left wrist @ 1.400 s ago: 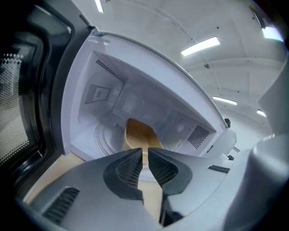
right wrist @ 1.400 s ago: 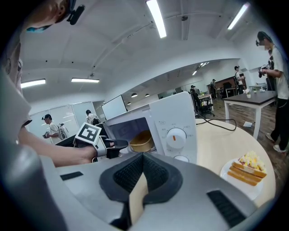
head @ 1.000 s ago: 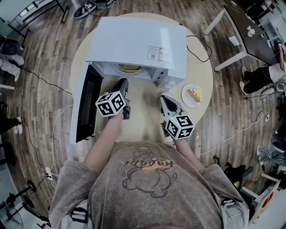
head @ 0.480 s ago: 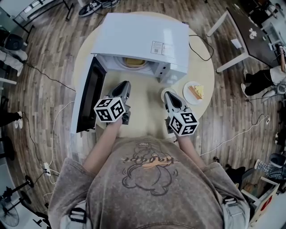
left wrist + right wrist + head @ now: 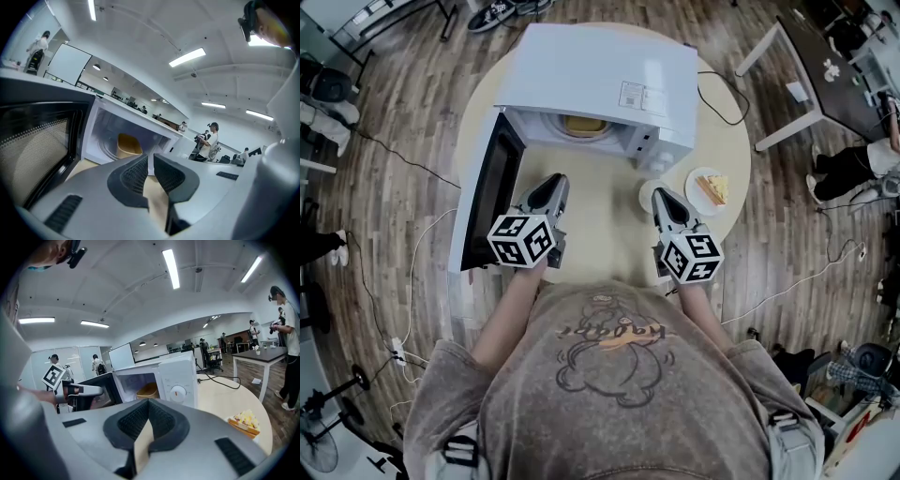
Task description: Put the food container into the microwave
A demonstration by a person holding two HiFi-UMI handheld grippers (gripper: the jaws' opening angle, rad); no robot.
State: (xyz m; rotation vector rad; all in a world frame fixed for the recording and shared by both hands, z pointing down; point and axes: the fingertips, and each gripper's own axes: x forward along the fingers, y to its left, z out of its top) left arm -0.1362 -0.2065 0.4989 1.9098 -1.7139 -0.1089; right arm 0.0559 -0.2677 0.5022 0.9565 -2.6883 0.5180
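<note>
We see one food container (image 5: 583, 125), a tan, rounded tub. It sits inside the white microwave (image 5: 600, 80), straight ahead of both grippers and beyond their tips. We cannot make out anything inside the tub. The microwave's dark door (image 5: 492, 202) hangs open just to the outer side of the left gripper (image 5: 553, 183), and its mesh window fills the left of that gripper's view.

The left gripper's two ribbed black pads are drawn nearly together, with only a thin slit at the tips, and they grip nothing. The right gripper (image 5: 661, 197) has its pads meeting at the tips, and it too is empty. Each gripper carries one cube with square markers.

Just to the outer side of the right gripper lies one small round white plate (image 5: 697, 180). It holds a single yellow wedge of cake (image 5: 715, 188). Everything stands on one round, pale, smooth table (image 5: 600, 220), which lies under both grippers.
</note>
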